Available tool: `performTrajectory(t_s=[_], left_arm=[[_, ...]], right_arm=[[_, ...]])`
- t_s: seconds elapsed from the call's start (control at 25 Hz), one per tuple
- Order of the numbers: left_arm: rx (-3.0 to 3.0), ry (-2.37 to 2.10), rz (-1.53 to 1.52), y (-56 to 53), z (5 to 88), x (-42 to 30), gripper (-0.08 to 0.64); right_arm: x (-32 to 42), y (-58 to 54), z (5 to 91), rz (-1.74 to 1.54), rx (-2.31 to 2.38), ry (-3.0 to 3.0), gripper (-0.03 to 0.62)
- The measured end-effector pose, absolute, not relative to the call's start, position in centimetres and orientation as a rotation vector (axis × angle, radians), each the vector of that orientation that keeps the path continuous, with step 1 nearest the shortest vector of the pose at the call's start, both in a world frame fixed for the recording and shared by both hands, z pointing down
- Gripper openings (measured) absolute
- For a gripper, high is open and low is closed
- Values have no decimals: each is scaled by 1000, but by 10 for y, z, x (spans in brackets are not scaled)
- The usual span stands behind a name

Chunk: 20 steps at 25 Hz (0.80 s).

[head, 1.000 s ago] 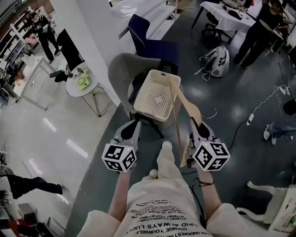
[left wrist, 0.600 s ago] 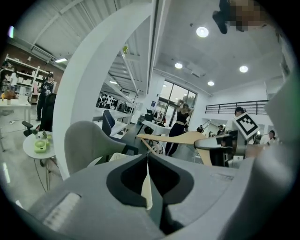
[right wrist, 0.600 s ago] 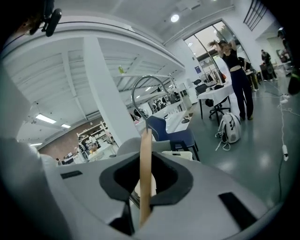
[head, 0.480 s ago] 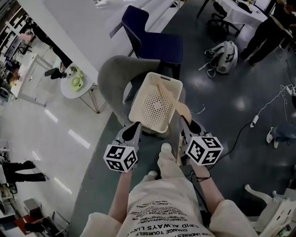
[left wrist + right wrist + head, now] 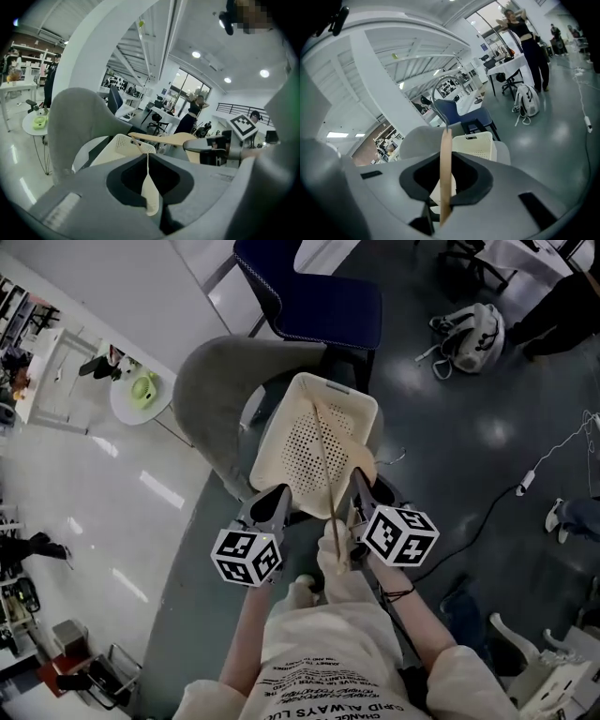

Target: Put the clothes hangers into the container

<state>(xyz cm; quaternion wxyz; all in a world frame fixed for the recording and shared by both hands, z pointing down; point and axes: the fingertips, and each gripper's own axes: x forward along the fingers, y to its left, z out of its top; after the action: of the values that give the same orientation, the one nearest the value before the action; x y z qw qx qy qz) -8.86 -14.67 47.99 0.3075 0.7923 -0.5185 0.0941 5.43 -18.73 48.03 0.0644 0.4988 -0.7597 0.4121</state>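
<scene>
Although the head view hides both sets of jaw tips behind the marker cubes, each gripper's own view shows them. The left gripper is clamped on a thin cream perforated strip, which appears to be the near rim of the container, though the wide lens distorts it. The right gripper pinches the wooden hanger edge-on. Its metal hook rises beyond the jaws, and its lower end is cut off from sight. Both forearms reach forward side by side, near each other. The hanger slants over the container, which sits on a grey chair.
</scene>
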Motion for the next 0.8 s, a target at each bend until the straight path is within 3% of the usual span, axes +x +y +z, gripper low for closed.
performTrajectory(t_s=[0.8], left_arm=[[1953,-1232,278,-202,580,-71,26]], right_arm=[[26,-252,596,1476,1430,-2172,55]])
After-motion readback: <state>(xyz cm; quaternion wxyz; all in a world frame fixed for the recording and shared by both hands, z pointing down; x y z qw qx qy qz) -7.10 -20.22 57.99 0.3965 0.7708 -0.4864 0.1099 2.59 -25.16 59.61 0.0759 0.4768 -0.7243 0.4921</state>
